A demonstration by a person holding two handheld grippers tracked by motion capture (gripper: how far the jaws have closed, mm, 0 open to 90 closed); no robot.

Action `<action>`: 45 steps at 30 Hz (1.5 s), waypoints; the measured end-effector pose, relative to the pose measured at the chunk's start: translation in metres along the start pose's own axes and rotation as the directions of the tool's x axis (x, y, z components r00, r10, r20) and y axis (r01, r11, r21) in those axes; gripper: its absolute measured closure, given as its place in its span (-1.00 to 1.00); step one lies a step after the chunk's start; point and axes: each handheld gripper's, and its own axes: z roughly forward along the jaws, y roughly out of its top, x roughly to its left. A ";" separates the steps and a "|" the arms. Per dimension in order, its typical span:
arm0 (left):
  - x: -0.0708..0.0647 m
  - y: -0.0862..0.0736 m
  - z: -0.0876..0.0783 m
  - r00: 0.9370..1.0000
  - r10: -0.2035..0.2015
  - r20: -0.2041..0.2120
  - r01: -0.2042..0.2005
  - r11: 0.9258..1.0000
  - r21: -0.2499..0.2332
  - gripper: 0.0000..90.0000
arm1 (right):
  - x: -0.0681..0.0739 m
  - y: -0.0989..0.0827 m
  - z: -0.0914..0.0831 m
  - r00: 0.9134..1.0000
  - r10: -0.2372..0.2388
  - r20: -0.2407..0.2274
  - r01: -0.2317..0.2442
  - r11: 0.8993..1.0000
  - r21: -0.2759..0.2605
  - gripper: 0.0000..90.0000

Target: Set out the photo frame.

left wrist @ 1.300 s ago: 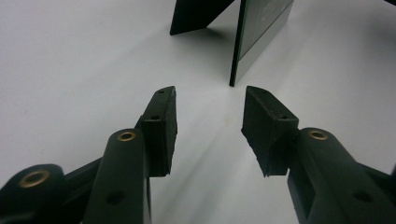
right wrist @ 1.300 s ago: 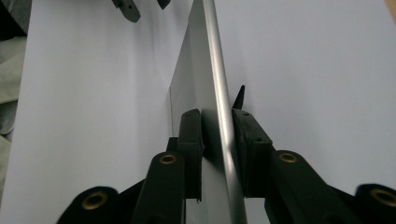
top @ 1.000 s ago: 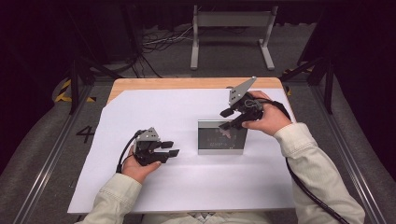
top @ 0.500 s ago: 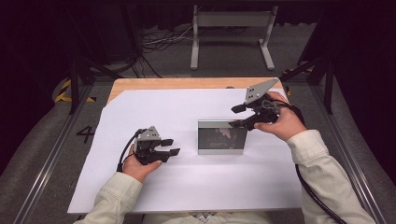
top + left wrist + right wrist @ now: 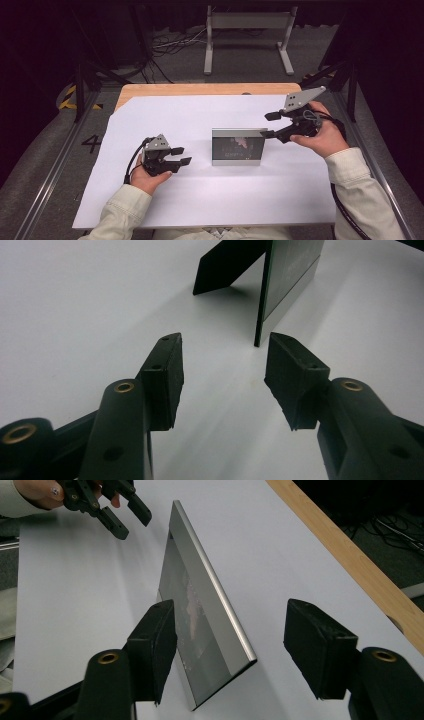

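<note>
My left gripper sits low on the white sheet, a little way left of the frame. Its fingers have just spread wide and nothing is between them. They point at the frame's near edge, but they're clear of it.

The frame is standing on its own in the middle of the worktop, leaning back on the dark prop behind it. It's upright with the picture side facing me.

My right gripper is up by the frame's right end. Its fingers have just been opening too, and they're released now, not clamping anything. From that gripper's own view the frame's edge runs between them, but the pads don't press on it.

The risk, I'd say, is that the frame only has that thin prop — any bump would knock it over. The right fingers are the closer worry. If I drag that hand sideways rather than pulling clear, a finger could catch the corner and tip the frame flat, or skid it across the slick sheet.
</note>
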 end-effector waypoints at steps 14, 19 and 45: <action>0.004 -0.001 -0.002 1.000 -0.013 -0.016 0.013 1.000 -0.013 0.11 | -0.006 -0.022 -0.019 0.996 0.073 0.050 -0.072 0.997 -0.017 -0.17; 0.004 -0.002 -0.002 1.000 -0.014 -0.015 0.014 1.000 -0.013 0.10 | -0.008 -0.032 -0.019 0.994 0.097 0.055 -0.096 0.995 -0.021 -0.17; 0.007 -0.003 -0.002 0.999 -0.031 -0.013 0.030 0.999 -0.011 0.10 | -0.013 -0.088 -0.014 0.976 0.200 0.088 -0.201 0.979 0.011 -0.19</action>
